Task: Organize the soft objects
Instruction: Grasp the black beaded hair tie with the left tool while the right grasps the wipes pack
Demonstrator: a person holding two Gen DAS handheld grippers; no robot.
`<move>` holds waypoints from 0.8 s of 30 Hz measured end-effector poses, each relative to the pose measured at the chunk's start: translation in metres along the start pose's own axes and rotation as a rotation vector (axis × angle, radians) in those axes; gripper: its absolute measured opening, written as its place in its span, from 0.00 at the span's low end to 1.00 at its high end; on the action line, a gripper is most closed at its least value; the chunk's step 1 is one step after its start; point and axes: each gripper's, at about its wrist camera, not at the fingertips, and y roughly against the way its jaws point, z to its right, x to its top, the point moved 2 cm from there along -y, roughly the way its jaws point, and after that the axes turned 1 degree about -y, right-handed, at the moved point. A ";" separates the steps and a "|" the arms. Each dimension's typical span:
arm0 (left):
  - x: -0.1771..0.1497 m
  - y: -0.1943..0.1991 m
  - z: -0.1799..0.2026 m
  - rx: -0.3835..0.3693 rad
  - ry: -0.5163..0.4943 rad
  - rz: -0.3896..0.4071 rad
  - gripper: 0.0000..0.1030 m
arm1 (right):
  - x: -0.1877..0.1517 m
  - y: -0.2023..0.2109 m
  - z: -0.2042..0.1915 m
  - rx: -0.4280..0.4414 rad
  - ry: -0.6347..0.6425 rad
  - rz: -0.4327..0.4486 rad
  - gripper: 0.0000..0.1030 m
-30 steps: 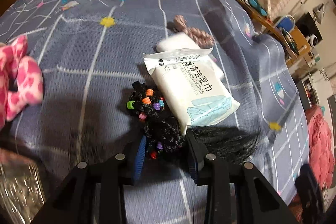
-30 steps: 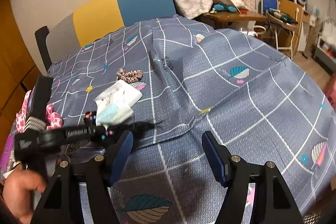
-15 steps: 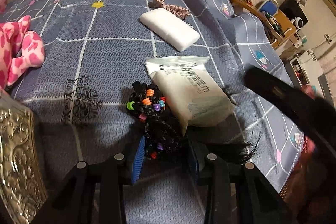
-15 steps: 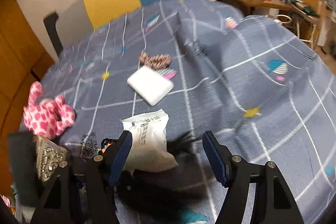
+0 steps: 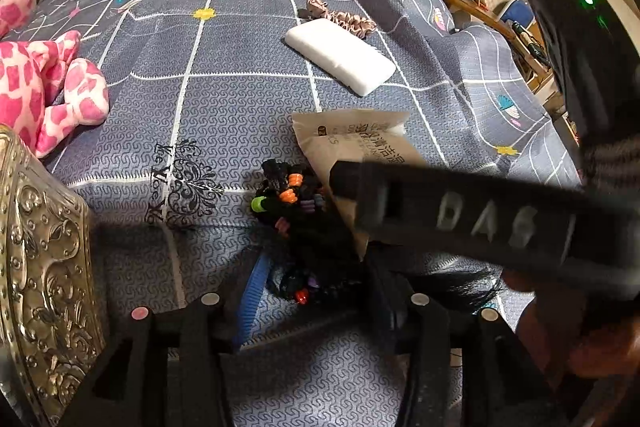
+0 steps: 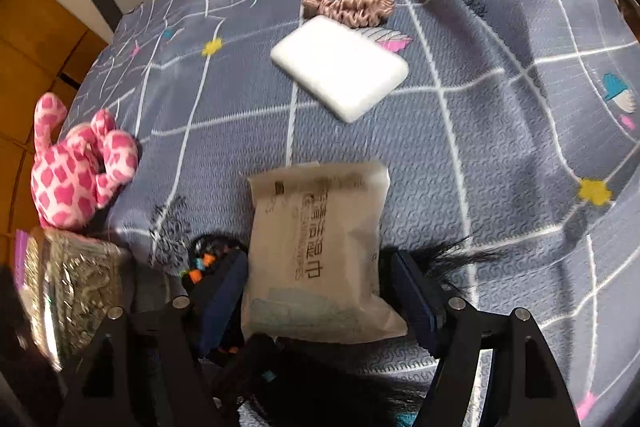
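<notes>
Wipes pack (image 6: 320, 251), crinkly with blurred, maybe Chinese, print, sits between the opening right hand-held gripper (image 6: 320, 279); left hand-held gripper (image 5: 316, 291) opening around beaded black braids (image 5: 296, 223).

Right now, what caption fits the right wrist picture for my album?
Right gripper opening around a wet wipes pack, beside a beaded black braid.

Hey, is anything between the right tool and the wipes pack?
No. The right tool is opening, and its fingers straddle the wipes pack, with nothing visible between pads and pack. The beaded black hairpiece lies just outside the left finger.
</notes>
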 end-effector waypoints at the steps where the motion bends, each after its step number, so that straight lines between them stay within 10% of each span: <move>1: 0.000 0.000 0.000 0.002 -0.004 -0.002 0.49 | -0.003 -0.004 -0.001 0.002 0.006 -0.006 0.68; 16: 0.008 -0.007 0.002 0.023 0.004 0.010 0.61 | -0.050 0.046 0.082 -0.058 -0.186 0.107 0.56; 19: 0.011 -0.008 0.002 0.021 0.008 0.016 0.38 | -0.061 0.052 0.098 -0.015 -0.225 0.141 0.57; 24: 0.015 -0.004 0.005 -0.029 0.003 0.027 0.32 | -0.065 0.054 0.099 -0.018 -0.209 0.170 0.57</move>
